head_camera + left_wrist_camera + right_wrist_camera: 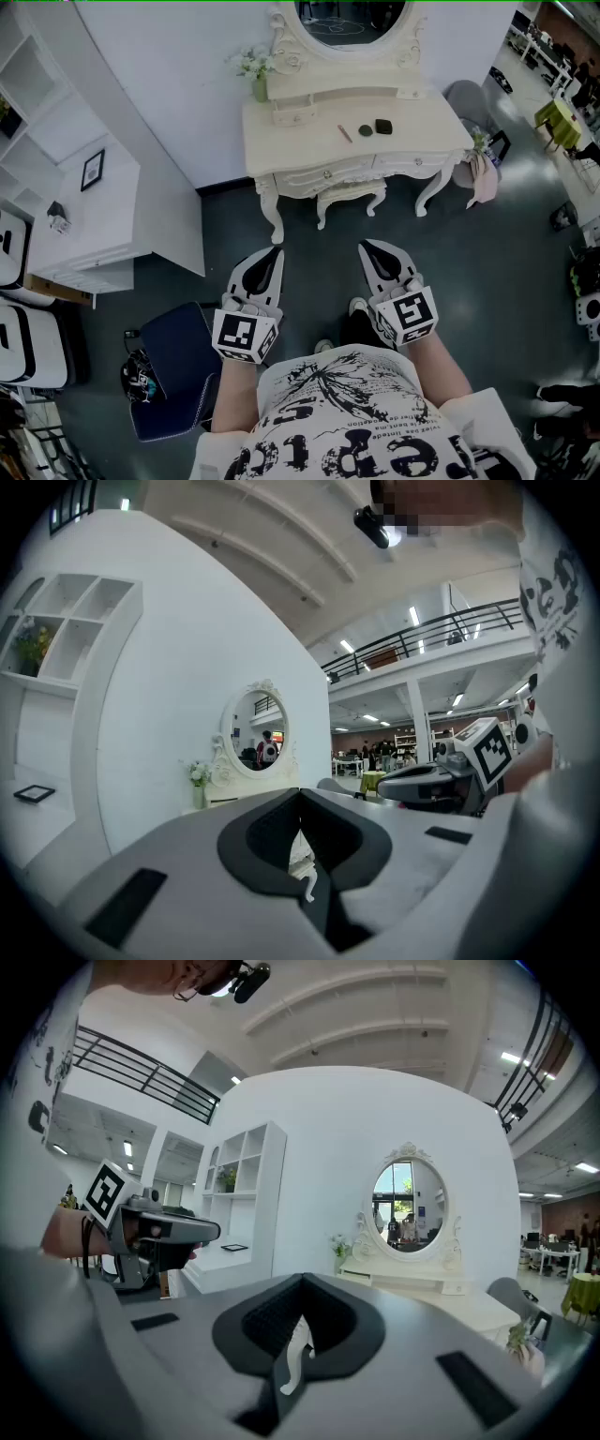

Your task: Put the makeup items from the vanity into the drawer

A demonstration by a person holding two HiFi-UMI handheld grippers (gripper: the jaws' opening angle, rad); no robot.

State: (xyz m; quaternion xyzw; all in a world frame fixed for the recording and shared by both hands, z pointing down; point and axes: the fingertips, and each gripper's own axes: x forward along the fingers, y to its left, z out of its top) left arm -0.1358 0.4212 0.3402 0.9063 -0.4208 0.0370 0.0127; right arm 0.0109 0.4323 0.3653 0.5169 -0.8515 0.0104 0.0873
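Observation:
The cream vanity [309,141] stands ahead across the dark floor, with its oval mirror [352,19] above. On its top lie a thin pencil-like stick [345,133], a small round dark item [366,130] and a black square compact [383,126]. The drawer fronts [323,175] below the top are closed. My left gripper [275,251] and right gripper [366,246] are held side by side well short of the vanity. Both are shut with nothing between the jaws. The left gripper [300,794] and right gripper [302,1279] views look level toward the vanity [422,1288].
A stool [349,195] is tucked under the vanity. A vase of flowers [258,75] sits at its left end. A white shelf unit [103,206] stands at the left, a dark blue chair [178,366] beside my left arm, and a grey chair [469,98] at the vanity's right.

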